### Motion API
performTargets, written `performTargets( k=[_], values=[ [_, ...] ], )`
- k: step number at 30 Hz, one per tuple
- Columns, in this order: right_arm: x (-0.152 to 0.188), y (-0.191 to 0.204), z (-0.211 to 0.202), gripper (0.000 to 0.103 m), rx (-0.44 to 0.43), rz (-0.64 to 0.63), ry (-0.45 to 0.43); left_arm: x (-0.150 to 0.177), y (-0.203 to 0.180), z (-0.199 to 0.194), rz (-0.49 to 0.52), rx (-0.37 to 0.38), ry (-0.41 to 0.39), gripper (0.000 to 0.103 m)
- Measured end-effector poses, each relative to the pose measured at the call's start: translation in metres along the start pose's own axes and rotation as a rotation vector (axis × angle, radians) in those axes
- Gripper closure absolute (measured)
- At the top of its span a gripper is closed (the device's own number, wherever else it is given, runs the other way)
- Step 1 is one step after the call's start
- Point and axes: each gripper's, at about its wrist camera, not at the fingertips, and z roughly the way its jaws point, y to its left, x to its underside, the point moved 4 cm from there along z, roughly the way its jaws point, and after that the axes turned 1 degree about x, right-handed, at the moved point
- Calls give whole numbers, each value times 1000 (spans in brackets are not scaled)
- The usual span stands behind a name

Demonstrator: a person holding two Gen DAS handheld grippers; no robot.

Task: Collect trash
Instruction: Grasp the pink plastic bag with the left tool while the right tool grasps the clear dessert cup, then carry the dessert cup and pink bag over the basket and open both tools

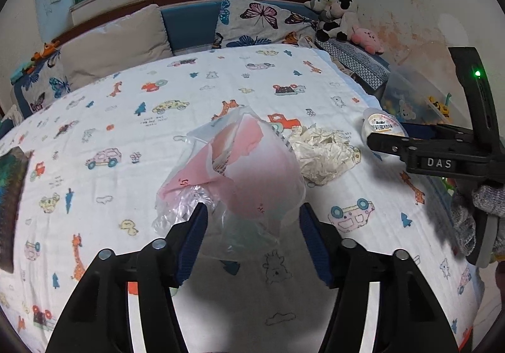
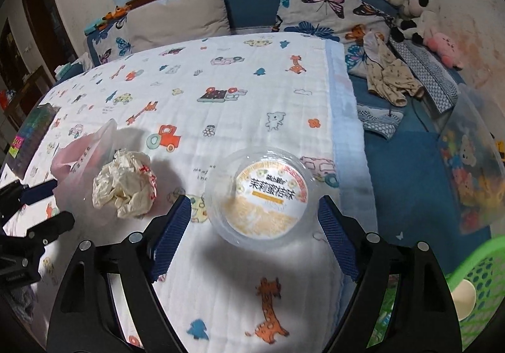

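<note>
On the bed's printed blanket point(image 2: 240, 75) lie three pieces of trash. In the left wrist view a pink and clear plastic bag point(image 1: 240, 170) sits at twelve o'clock from the left gripper point(image 1: 254, 220), its lower, crinkled clear end reaching down between the two blue-padded fingers point(image 1: 197, 233). The jaws stand partly apart; the left pad's tip lies against the crinkled plastic, while a strip of blanket shows between the bag and the right pad, so the bag is between the jaws but not pinched. A crumpled paper wad point(image 1: 322, 154) lies just beside the bag at about two o'clock from this gripper, and farther out at two o'clock the clear lidded cup point(image 1: 383, 125) rests near the blanket's edge, with the right gripper point(image 1: 378, 143) reaching in from three o'clock, held by a hand in a grey knit glove point(image 1: 483, 214). In the right wrist view the cup, its round printed label facing up, lies at twelve o'clock from the right gripper point(image 2: 254, 220), its near rim dipping between the fingertips. The jaws are spread wide and clear of the cup on both sides, touching nothing. The paper wad point(image 2: 124, 184) sits at ten o'clock. A green plastic basket point(image 2: 476, 290) shows at four o'clock.
</note>
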Motion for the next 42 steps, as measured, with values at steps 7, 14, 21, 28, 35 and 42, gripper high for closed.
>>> performTargets(
  k=[7,14,21,28,35,42],
  values=[
    [1,1,1,38,-8,6,-1,3,0,-2,-3,44,-12,73],
    [7,4,-14,38,-22,15,-33,4,3,-19,-7,51,-52,89],
    [15,10,-39,38,-46,14,-69,7,8,-47,-36,54,-95,92],
    [30,16,-75,38,-60,15,-107,12,0,-91,-37,75,-161,92],
    [51,11,-111,38,-41,24,-129,14,-23,-125,-7,141,-204,92],
    [79,-10,-139,38,6,52,-131,13,-65,-134,48,216,-215,92]
  ],
)
